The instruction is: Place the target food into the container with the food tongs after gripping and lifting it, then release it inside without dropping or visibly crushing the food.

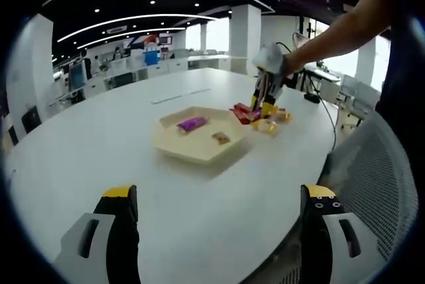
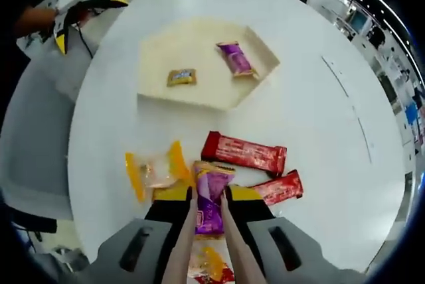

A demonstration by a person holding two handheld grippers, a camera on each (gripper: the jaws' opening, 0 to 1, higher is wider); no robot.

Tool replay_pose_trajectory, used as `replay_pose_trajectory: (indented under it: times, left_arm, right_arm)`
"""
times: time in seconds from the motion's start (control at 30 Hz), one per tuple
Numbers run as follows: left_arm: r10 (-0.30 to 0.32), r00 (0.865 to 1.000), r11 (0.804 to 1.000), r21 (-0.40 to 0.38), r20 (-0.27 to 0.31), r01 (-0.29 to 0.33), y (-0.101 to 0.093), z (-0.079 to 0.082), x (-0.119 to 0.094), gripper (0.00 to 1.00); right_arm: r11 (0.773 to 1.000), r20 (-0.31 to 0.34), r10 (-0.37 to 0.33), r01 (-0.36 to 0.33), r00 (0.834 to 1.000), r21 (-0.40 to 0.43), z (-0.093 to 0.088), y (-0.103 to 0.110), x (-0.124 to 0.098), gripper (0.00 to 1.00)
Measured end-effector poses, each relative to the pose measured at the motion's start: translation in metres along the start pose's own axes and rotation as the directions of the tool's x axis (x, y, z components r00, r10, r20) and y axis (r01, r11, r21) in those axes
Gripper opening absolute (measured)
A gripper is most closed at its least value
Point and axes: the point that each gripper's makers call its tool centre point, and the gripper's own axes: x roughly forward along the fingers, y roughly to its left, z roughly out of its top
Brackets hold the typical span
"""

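Tongs [image 2: 207, 231] run forward between the jaws of the right gripper [image 2: 207, 194], and their 2 pale arms close on a purple snack packet [image 2: 211, 201] at the near edge of the white table [image 2: 319, 118]. The right gripper's jaws are clamped on the tongs. The packet lies among other wrapped snacks: a long red bar [image 2: 244, 152] just beyond it, a shorter red packet [image 2: 280, 188] to its right, and a clear yellow-edged packet [image 2: 154, 171] to its left. Whether the purple packet is already off the table cannot be told.

Further out sits the shallow cream tray [image 2: 199, 95], holding 2 items, a purple packet [image 2: 234, 58] and a small yellow-brown one [image 2: 181, 77].

In the left gripper view, the left gripper [image 1: 219, 211] hangs over bare table near a mesh chair [image 1: 372, 164], its jaws wide apart and holding nothing; the right gripper [image 1: 265, 91] works at the snack pile beside the tray [image 1: 199, 148].

The step in hand looks like the grip. Next comes a steady lift, a carry over the red bar to the tray, and a gentle release, with just enough squeeze to keep the soft wrapper uncrushed.
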Motion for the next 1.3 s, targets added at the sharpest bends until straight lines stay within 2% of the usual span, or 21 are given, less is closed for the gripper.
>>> replay_pose_trajectory:
  times: [0.27,0.37,0.63,0.83,1.07,1.1,1.2,1.3]
  left_arm:
    - [-0.002,1.000,1.000,0.002,0.004,0.002,-0.001,0.001,0.000,0.99]
    - [-0.001,1.000,1.000,-0.004,0.010,0.001,0.000,0.002,-0.001,0.99]
    - [0.005,1.000,1.000,-0.008,0.026,-0.004,0.001,0.005,-0.002,0.99]
    - [0.007,1.000,1.000,-0.009,0.029,-0.007,0.002,0.006,-0.002,0.99]
    - [0.001,1.000,1.000,-0.003,0.022,-0.001,0.000,0.005,-0.001,0.99]
    - [0.002,1.000,1.000,-0.002,0.021,-0.002,0.000,0.005,-0.001,0.99]
    - [0.001,1.000,1.000,-0.002,0.018,-0.001,0.000,0.004,-0.001,0.99]
    - [-0.002,1.000,1.000,0.000,0.019,0.002,0.000,0.003,-0.001,0.99]
  right_arm:
    - [1.000,0.013,-0.006,0.006,1.000,0.012,0.000,0.000,-0.001,0.20]
    - [0.999,0.016,-0.015,0.014,1.000,0.045,0.001,-0.001,0.000,0.20]
    - [0.997,0.029,-0.032,0.030,0.999,0.069,0.000,-0.001,0.000,0.20]
    - [0.996,0.019,-0.039,0.037,0.999,0.084,0.001,-0.002,0.001,0.20]
    - [0.996,-0.011,-0.039,0.040,0.999,0.077,0.002,-0.001,0.000,0.21]
    - [0.999,-0.039,-0.047,0.047,0.998,0.015,0.001,-0.003,-0.002,0.21]
    - [0.998,-0.006,-0.049,0.049,0.999,0.044,0.014,-0.006,-0.009,0.21]
    - [0.997,0.000,-0.066,0.066,0.998,0.032,0.026,-0.015,-0.022,0.21]
